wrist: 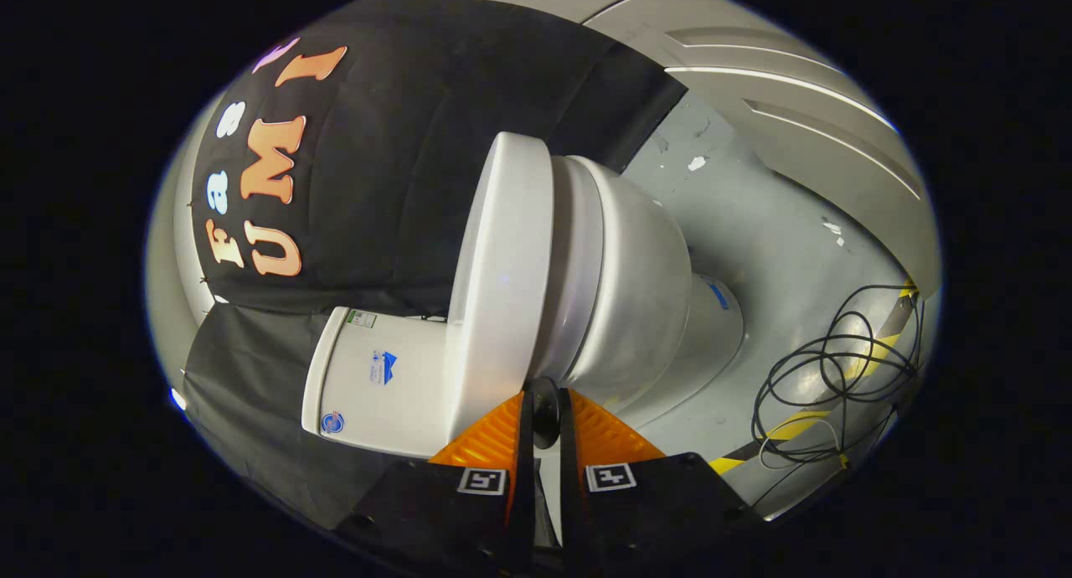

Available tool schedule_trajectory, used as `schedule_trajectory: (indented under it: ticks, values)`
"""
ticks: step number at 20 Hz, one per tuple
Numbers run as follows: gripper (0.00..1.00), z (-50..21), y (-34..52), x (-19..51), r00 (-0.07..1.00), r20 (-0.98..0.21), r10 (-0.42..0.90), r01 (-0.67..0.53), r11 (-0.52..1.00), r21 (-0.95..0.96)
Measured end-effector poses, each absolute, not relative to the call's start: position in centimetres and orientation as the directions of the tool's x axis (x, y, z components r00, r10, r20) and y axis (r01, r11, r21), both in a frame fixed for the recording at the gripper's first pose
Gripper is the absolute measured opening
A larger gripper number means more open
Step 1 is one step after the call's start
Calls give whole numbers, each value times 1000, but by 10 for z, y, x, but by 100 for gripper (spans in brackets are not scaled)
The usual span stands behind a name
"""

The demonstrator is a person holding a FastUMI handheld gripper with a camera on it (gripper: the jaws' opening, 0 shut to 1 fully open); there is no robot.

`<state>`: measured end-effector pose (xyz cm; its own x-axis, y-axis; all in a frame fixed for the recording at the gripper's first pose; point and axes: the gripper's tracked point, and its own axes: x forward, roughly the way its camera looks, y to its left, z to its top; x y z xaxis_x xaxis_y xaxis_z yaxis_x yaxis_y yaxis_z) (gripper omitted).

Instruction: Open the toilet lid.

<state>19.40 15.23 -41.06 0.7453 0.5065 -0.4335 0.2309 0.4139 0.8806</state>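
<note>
- Gripper (544, 406) rolled sideways, its fingers drawn close with a narrow gap, holding nothing visible.
- Glossy white ceramic toilet (636, 293) lies just ahead of those fingers.
- Smooth white plastic toilet lid (502, 276) sits closed on the toilet.
- Fingertips reach the lid's edge; contact unclear.

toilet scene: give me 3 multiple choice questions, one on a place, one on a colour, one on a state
1. Where is the cable coil?
A. on a shelf
B. on the floor by the striped tape
C. in a bucket

2. What colour is the toilet?
A. white
B. blue
C. black

3. The lid is:
A. swung fully open
B. taken off
C. down on the bowl

Answers:
1. B, the loops lie on the grey floor beside the tape.
2. A, bowl, lid and tank are all white.
3. C, the lid lies flat against the bowl, with the claw at its edge, fingers close together.
</note>
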Motion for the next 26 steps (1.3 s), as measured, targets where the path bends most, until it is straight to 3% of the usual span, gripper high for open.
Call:
schedule_trajectory:
  ticks: [3,5,7,11,14,26]
  values:
    - [19,-418,164,200,751,-414,515,233,380,895]
    - [8,-408,151,198,759,-401,513,237,355,904]
    - [8,-407,148,200,762,-405,505,225,379,897]
    - [9,-403,149,199,769,-479,424,177,579,796]
    - [8,-397,149,199,790,-502,351,234,585,777]
    - [8,-330,156,211,867,-476,151,181,794,581]
